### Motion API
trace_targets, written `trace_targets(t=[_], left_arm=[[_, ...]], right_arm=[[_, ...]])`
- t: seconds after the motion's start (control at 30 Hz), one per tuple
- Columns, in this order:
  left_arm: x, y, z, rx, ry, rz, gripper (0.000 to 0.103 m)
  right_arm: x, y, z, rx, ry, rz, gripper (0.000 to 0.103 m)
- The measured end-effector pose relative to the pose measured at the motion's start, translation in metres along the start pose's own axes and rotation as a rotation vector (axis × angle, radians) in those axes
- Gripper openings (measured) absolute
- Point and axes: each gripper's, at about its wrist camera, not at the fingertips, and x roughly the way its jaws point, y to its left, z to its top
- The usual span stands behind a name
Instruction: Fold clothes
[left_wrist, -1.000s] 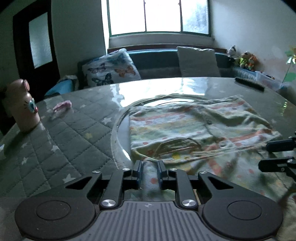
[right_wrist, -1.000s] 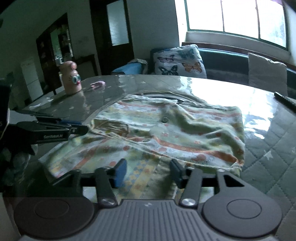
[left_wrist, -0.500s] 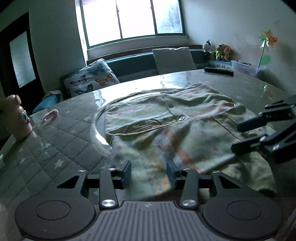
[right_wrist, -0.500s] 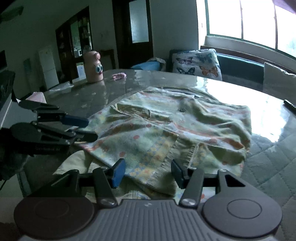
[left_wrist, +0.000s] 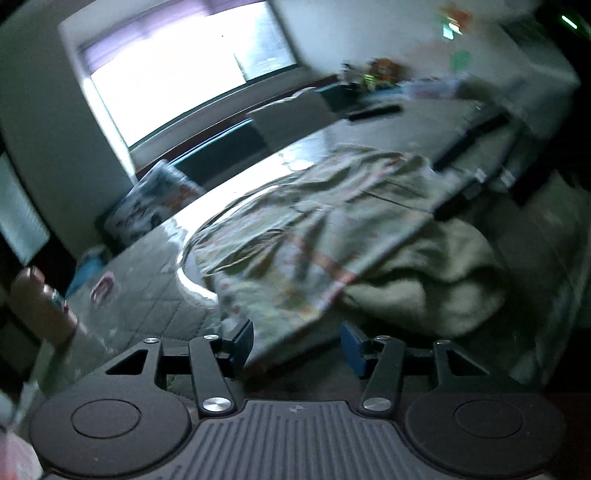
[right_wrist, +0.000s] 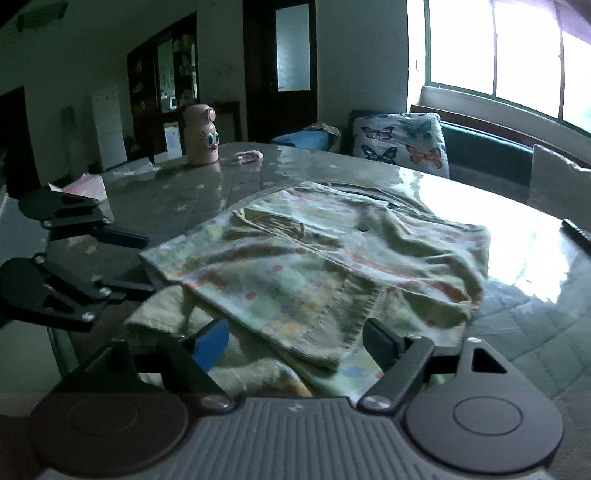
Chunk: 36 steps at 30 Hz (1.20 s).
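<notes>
A pale green shirt (left_wrist: 332, 229) with orange stripes and dots lies crumpled on the round table, its near part folded over; the plain underside (left_wrist: 424, 280) shows beneath. My left gripper (left_wrist: 297, 345) is opening, and a corner of the fold lies loose between its pads without being pressed. From the right wrist the shirt (right_wrist: 332, 251) fills the middle. My right gripper (right_wrist: 295, 343) is also opening wide over the ribbed hem, not pinching it. The left gripper (right_wrist: 136, 262) shows at the shirt's left edge, and the right gripper (left_wrist: 443, 184) appears blurred at the far right.
The table (right_wrist: 535, 332) has glass over a quilted star cloth. A pink bottle with cartoon eyes (right_wrist: 201, 134) and a small pink item (right_wrist: 249, 157) stand at the far left. A dark remote (right_wrist: 576, 232) lies at the right edge. A butterfly cushion (right_wrist: 402, 142) sits on the bench behind.
The left gripper let go of the shirt's edge, widened, rolled and slid sideways along the near side. The right gripper's jaws spread wider. The shirt's near part now lies folded over.
</notes>
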Motion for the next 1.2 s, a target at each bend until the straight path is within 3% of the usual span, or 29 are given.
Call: trace_targets(t=[0.13,0.47,0.63,0.87,0.97,1.03,1.17,1.2], left_arm=[[0.001,-0.015,0.002,0.069,-0.029,-0.021,0.058],[0.009,-0.031,0.026,0.073,-0.149,-0.121,0.058],[0.021,-0.017,0.039,-0.041,-0.156,-0.151,0.025],[0.033,0.001,0.053,-0.157,-0.141,-0.148,0.016],[0.037,0.004,0.056,-0.175,-0.136,-0.147,0.016],[0.036,0.005,0.055,-0.18,-0.132,-0.149,0.018],[0.031,0.007,0.048,-0.167,-0.124,-0.141,0.021],[0.029,0.008,0.045,-0.164,-0.121,-0.137,0.027]], right_arm=[[-0.006,-0.001,-0.006,-0.044,0.033,-0.025,0.085],[-0.022,0.007,-0.024,-0.197,0.115,-0.047,0.093],[-0.023,0.015,-0.026,-0.233,0.095,-0.032,0.093],[-0.002,0.03,-0.017,-0.261,0.034,-0.022,0.093],[0.01,0.033,-0.011,-0.248,0.018,-0.017,0.082],[0.017,0.034,-0.008,-0.233,0.023,-0.016,0.063],[0.023,0.029,-0.003,-0.196,0.037,-0.016,0.044],[0.023,0.027,-0.001,-0.182,0.036,-0.004,0.037]])
